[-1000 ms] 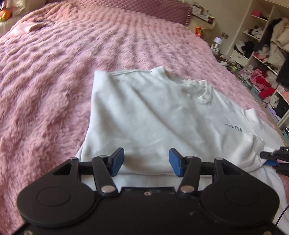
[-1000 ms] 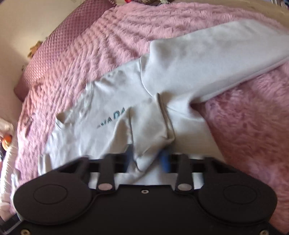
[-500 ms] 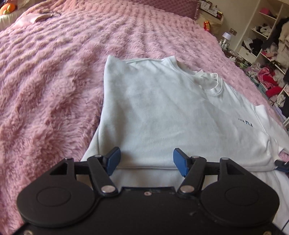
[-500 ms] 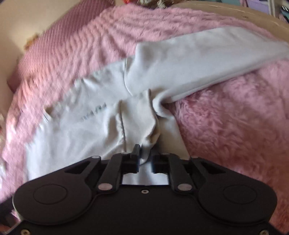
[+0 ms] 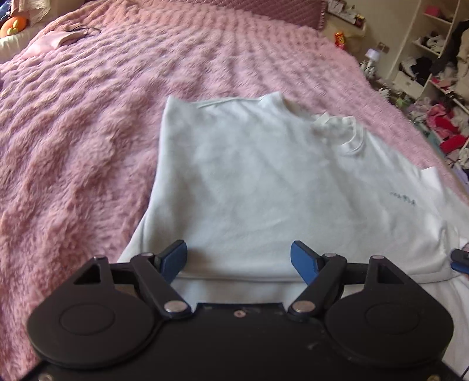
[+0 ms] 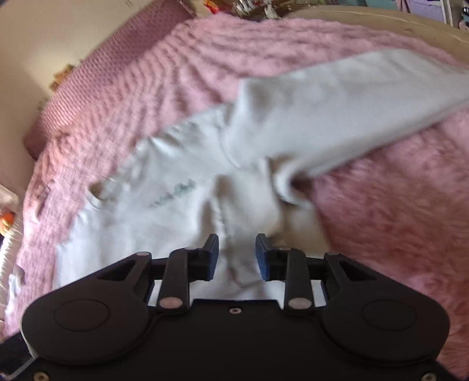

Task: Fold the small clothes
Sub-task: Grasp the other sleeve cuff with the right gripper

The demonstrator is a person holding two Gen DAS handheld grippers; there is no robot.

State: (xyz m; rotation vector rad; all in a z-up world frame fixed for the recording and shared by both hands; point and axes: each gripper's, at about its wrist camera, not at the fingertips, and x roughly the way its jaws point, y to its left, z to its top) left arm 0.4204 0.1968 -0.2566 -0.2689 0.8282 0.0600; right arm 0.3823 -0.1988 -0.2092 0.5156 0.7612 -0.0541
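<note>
A white sweatshirt (image 5: 263, 181) with small teal lettering lies on the pink bed, its collar (image 5: 348, 137) toward the far right. My left gripper (image 5: 239, 255) hovers over the near folded edge; its jaws are opening wide, with nothing pinched between the blue pads. In the right wrist view the sweatshirt (image 6: 176, 222) is bunched at the armpit, and its long sleeve (image 6: 337, 117) stretches away to the right. My right gripper (image 6: 236, 252) is opening, and a ridge of white cloth lies loose between its pads. A blue tip of the right gripper (image 5: 460, 259) shows at the left view's right edge.
A fluffy pink blanket (image 5: 88, 132) covers the whole bed. A quilted mauve pillow (image 6: 111, 67) lies at the head. A pink cloth (image 5: 55, 41) and an orange toy (image 5: 13, 25) sit far left. Shelves crammed with clothes (image 5: 433, 73) stand beyond the right bedside.
The left jaws have spread wider over the same edge. The right gripper, shut on a fold of the sweatshirt half a second ago, has parted its jaws and the fold has slackened.
</note>
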